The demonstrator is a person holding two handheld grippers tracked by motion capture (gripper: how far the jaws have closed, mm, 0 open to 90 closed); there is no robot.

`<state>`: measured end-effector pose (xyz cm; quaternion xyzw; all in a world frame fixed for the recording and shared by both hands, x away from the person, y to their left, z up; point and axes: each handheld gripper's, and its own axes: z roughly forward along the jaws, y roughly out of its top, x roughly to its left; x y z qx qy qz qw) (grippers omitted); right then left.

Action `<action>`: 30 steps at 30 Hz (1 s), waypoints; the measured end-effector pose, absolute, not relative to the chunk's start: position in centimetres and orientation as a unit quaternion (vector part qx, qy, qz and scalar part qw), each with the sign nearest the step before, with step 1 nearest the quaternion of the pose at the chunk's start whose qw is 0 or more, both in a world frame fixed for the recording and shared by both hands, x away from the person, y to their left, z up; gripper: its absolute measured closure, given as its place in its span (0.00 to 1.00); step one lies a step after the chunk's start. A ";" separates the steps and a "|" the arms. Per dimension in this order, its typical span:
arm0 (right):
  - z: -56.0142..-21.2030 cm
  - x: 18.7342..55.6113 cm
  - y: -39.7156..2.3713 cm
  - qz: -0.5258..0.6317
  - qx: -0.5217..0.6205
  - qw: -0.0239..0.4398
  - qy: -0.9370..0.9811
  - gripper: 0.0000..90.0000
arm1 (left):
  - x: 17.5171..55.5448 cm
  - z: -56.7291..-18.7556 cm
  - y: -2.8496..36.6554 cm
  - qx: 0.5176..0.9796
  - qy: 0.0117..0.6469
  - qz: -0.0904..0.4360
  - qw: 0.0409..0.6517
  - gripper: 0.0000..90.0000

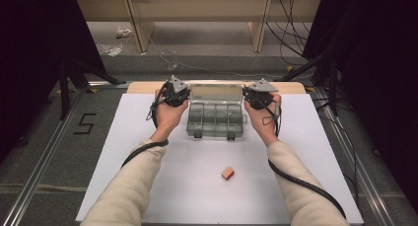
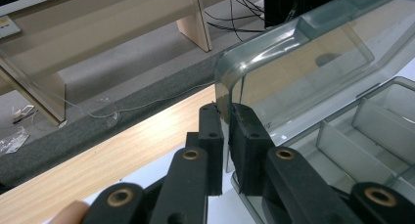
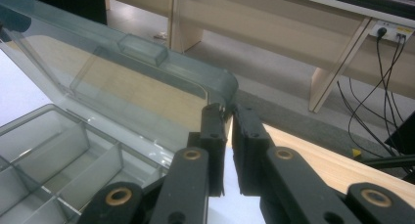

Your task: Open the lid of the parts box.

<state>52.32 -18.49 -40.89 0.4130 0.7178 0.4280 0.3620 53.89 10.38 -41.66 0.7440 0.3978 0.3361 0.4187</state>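
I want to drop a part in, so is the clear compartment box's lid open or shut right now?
Open. The lid stands raised behind the compartment box, its dividers uncovered; the left tongs and right tongs pinch its side edges.

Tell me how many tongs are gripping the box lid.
2: the left tongs pinch the lid at its left edge, the right tongs pinch its right edge.

This looks like a lab or recording studio set up for testing. Beyond the jaws, past the far edge of the white surface (image 1: pixel 207 196), lie grey carpet (image 1: pixel 207 63), pale wooden furniture legs (image 1: pixel 140 31) and loose black cables (image 1: pixel 291 33). Black curtains (image 1: pixel 34 63) hang to both sides, metal rails (image 1: pixel 39 167) line the floor, and a taped "5" (image 1: pixel 85 123) marks it.
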 end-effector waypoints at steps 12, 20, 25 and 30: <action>-41.2 53.7 -18.3 0.429 0.428 0.360 0.709 0.94 | 54.9 -41.9 10.4 0.738 0.404 0.330 0.427 0.92; -41.3 54.1 -18.3 0.427 0.431 0.360 0.708 0.94 | 55.3 -41.9 10.4 0.738 0.406 0.330 0.428 0.91; -41.5 54.4 -18.3 0.427 0.434 0.359 0.708 0.94 | 55.6 -41.9 10.3 0.738 0.406 0.329 0.426 0.91; -41.9 54.7 -18.2 0.425 0.439 0.358 0.707 0.94 | 55.9 -42.0 10.2 0.738 0.411 0.327 0.424 0.89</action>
